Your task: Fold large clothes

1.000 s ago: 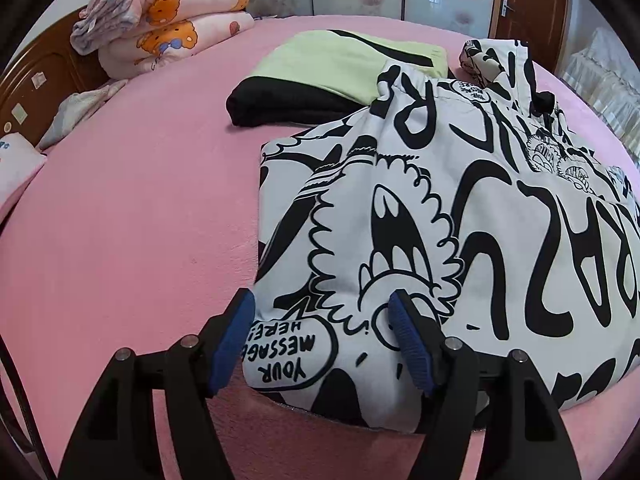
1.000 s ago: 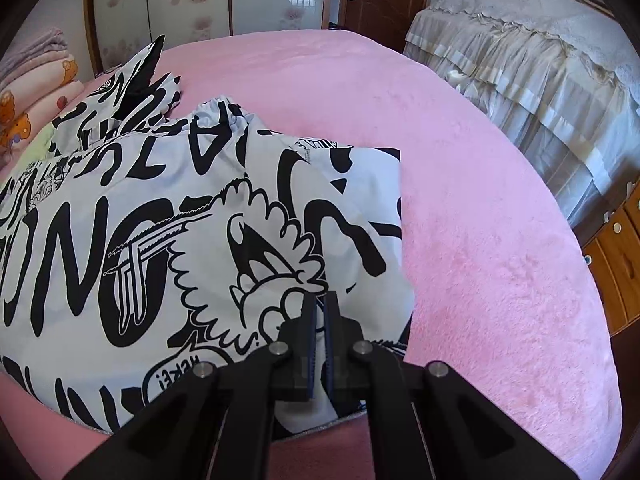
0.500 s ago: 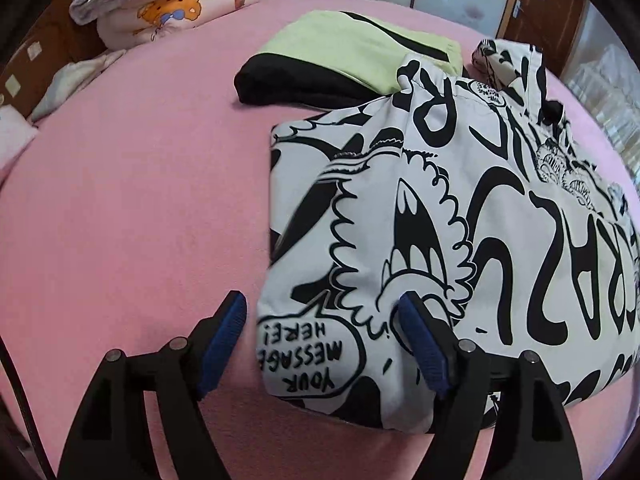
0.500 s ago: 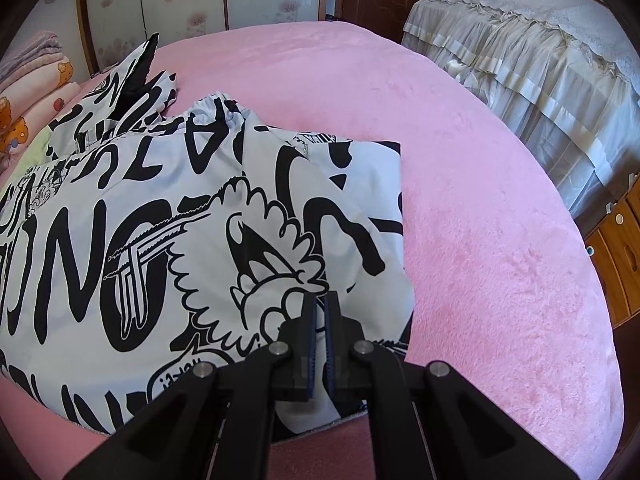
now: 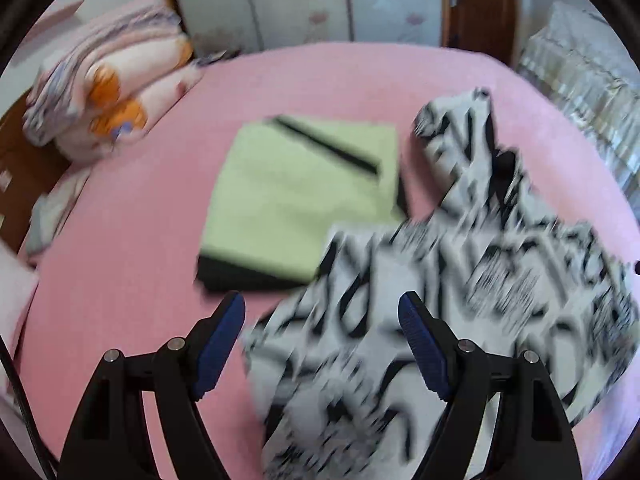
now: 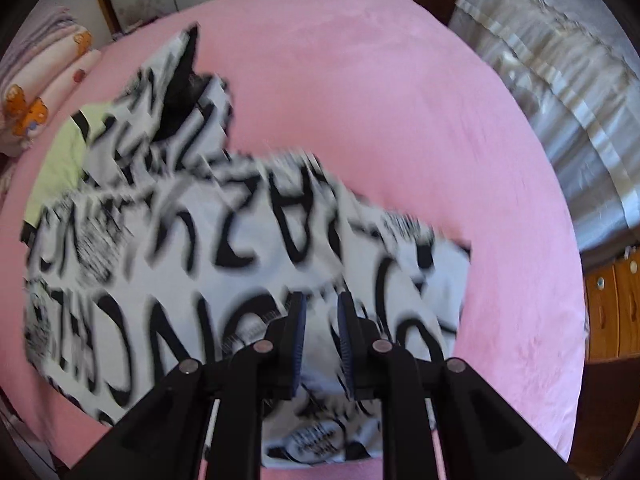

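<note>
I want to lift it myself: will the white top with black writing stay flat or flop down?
The white fabric garment with black lettering probably flops: it already lies rumpled on the pink bed cover. It looks light, and seems unlikely to slide on that fuzzy cover.

Bedroom, daylight. Round pink bed [image 6: 400, 100] fills most of view. Behind it: wardrobe w/ pale floral sliding doors [image 5: 304, 4], brown wood door [image 5: 476, 4]. Second bed w/ frilled cream cover [image 6: 560, 80] at right, wood drawers [image 6: 616, 300] nearby.
</note>
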Action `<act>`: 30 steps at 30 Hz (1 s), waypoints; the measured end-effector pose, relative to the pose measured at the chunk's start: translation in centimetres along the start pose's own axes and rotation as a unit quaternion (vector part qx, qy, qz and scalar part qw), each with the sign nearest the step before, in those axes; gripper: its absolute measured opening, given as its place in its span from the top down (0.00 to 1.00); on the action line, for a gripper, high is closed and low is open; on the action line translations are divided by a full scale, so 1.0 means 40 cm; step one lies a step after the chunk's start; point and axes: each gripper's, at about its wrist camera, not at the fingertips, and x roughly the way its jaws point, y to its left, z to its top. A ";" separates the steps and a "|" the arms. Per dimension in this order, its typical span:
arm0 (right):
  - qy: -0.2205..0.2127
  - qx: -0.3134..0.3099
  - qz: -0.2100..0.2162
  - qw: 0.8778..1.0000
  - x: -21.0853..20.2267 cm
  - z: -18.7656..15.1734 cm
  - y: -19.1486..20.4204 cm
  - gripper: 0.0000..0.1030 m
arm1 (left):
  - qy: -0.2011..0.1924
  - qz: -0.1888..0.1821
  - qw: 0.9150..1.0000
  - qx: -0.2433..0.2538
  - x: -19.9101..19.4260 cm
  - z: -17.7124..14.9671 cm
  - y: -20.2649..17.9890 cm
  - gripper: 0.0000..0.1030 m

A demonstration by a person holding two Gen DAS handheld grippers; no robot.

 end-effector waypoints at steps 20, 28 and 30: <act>-0.110 0.073 0.101 0.986 0.164 0.453 0.157 0.45 | 0.040 -0.086 0.995 -0.042 0.409 0.323 -0.238 0.24; -0.057 0.120 0.137 0.982 0.389 0.516 0.191 0.45 | 0.058 -0.123 0.990 -0.024 0.568 0.338 -0.328 0.29; -0.047 0.126 0.140 0.981 0.428 0.531 0.200 0.45 | 0.060 -0.131 0.990 -0.010 0.594 0.341 -0.351 0.48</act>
